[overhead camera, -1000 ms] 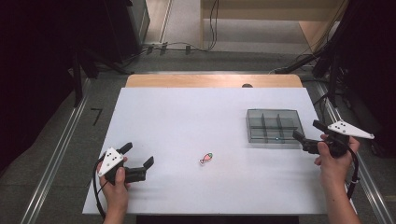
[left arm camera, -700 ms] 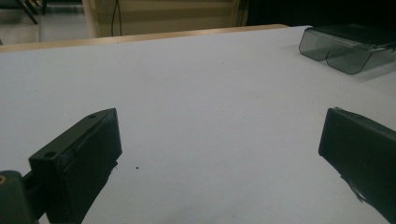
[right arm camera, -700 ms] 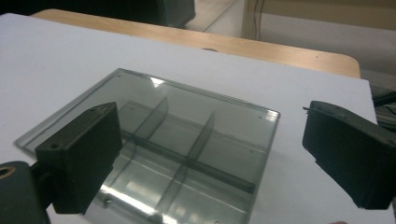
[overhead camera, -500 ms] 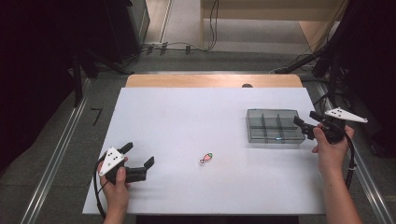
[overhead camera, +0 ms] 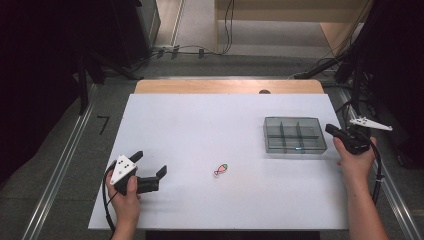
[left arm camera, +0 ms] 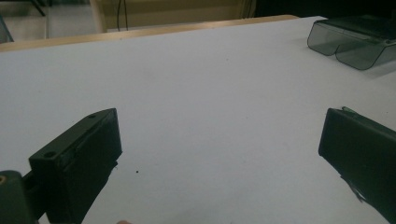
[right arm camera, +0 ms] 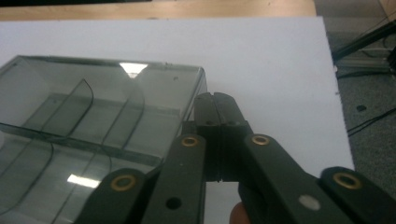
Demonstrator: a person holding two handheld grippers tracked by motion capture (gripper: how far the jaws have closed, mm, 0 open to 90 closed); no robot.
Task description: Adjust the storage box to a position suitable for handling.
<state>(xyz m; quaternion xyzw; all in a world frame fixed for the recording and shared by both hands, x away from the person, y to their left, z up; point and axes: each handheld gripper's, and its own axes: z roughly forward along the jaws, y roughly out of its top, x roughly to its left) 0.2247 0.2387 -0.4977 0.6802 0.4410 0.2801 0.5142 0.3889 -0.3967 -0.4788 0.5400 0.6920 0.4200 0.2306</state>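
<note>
The white counter (overhead camera: 210, 130) is smooth and matte, its near edge cut off. At its right sits a smoky clear plastic box (overhead camera: 294, 135) with dividers. The right claw (overhead camera: 332, 130), empty, has just closed beside the box's right wall after nearing it. The left claw (overhead camera: 149, 165) rests wide open, empty. A small fish-shaped piece (overhead camera: 220, 170) lies mid-counter, detail unclear.

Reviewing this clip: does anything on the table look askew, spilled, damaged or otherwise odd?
Nothing stands out. The clear compartment box sits flat and roughly square to the white table, with no crack or spill visible. A small fish-shaped item lies alone mid-table. The right gripper, jaws together, is beside the box's corner; the left gripper rests open.
</note>
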